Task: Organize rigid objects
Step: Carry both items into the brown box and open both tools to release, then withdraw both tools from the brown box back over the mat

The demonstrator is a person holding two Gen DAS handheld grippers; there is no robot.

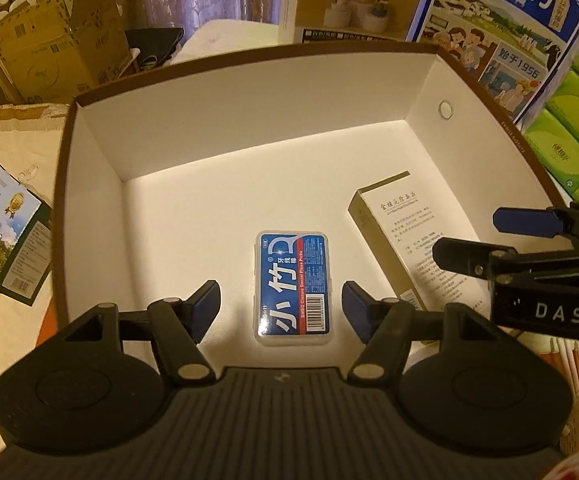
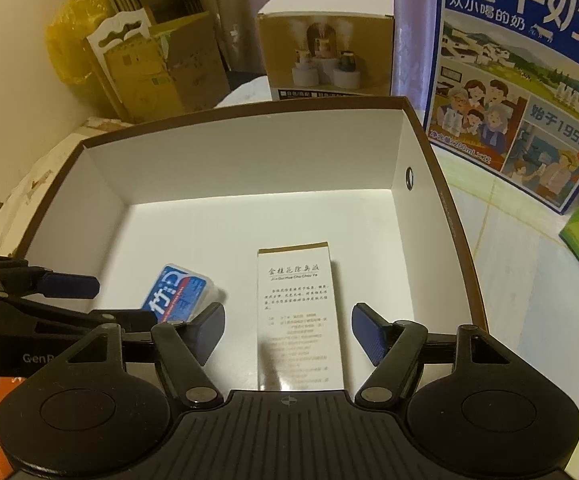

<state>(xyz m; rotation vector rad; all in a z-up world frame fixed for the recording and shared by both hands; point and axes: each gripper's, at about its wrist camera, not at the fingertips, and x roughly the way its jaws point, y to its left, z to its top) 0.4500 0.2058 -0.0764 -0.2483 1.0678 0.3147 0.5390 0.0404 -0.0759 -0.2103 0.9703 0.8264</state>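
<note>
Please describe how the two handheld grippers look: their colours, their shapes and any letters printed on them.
Both are black plastic. The left gripper and the right gripper each have two round discs, a ribbed grey centre plate, linkage bars with silver pivots and dark blue finger pads. White letters "DAS" and "GenR" mark their sides.

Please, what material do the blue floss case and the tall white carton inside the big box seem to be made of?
Floss case: likely hard clear plastic, glossy; a transparent rim shows around the blue printed label. Carton: apparently thin paperboard, smooth and slightly shiny; folded edges, printed text, gold-toned end. Big box: probably stiff cardboard, matte white inside, brown rim.
</note>
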